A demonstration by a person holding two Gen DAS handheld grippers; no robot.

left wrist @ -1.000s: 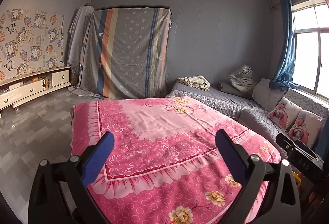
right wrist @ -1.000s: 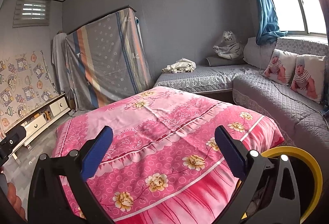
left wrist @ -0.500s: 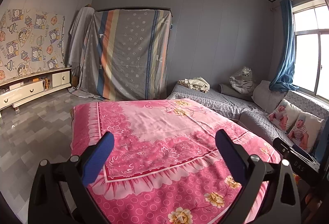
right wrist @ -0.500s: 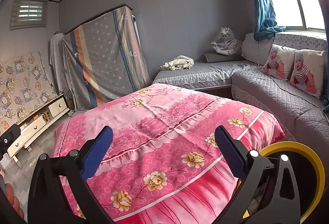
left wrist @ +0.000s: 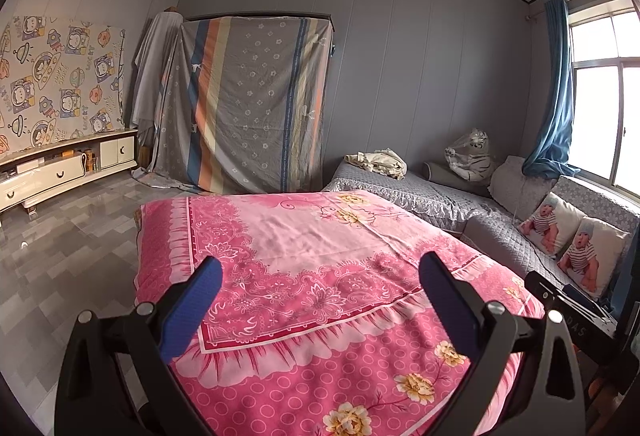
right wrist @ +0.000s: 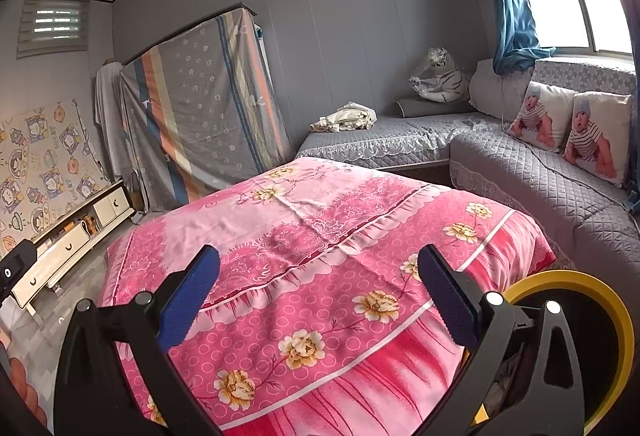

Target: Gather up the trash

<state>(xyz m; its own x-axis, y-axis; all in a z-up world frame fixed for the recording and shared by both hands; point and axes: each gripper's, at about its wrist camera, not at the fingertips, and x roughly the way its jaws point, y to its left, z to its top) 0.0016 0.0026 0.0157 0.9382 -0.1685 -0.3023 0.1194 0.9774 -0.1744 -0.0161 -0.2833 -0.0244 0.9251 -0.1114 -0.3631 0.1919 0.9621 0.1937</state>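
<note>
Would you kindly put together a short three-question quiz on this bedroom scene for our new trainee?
1. True or false: the left gripper holds a piece of trash.
2. Which object lies at the right gripper's lower right? A) yellow-rimmed bin B) broom C) bucket of water
3. Fill in: the pink floral cover lies on the ____.

Key:
1. False; both grippers are open and empty.
2. A
3. bed
</note>
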